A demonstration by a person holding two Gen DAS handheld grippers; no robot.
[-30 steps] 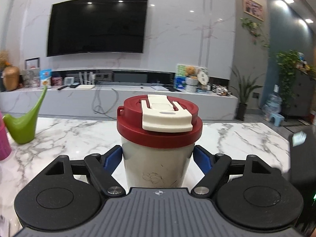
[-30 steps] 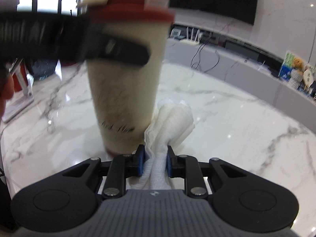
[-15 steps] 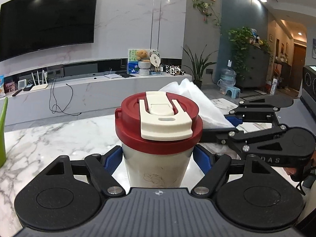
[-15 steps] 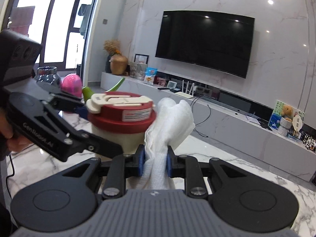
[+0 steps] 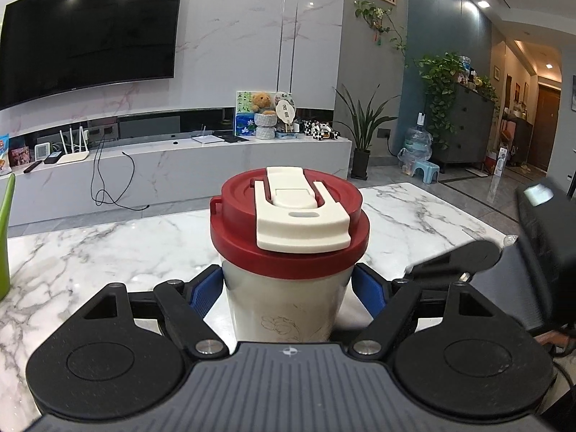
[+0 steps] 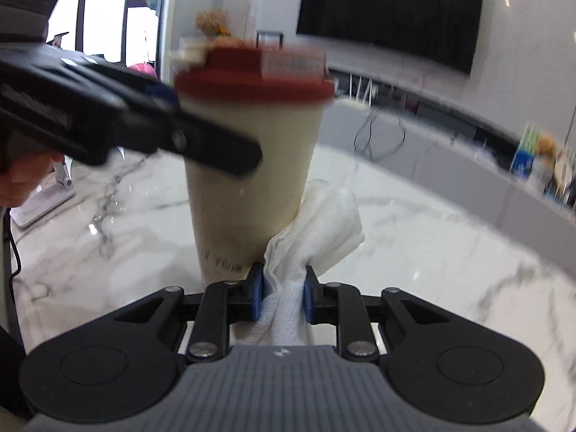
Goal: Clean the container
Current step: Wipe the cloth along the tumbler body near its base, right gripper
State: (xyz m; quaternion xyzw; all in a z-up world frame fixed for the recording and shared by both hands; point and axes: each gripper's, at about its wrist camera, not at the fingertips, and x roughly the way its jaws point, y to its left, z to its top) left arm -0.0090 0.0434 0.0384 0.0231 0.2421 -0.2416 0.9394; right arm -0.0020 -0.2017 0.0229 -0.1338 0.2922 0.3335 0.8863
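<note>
While clamped upright in left hand-held gripper point(image 5: 288, 288), lidded cup point(image 5: 288, 277), contents hidden

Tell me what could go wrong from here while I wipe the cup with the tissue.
1. The left gripper holds the cup just under its red lid; sideways wiping pressure could twist it in that grip.
2. The white tissue is pinched only at its base by the right gripper, so it may bunch or tear.
</note>
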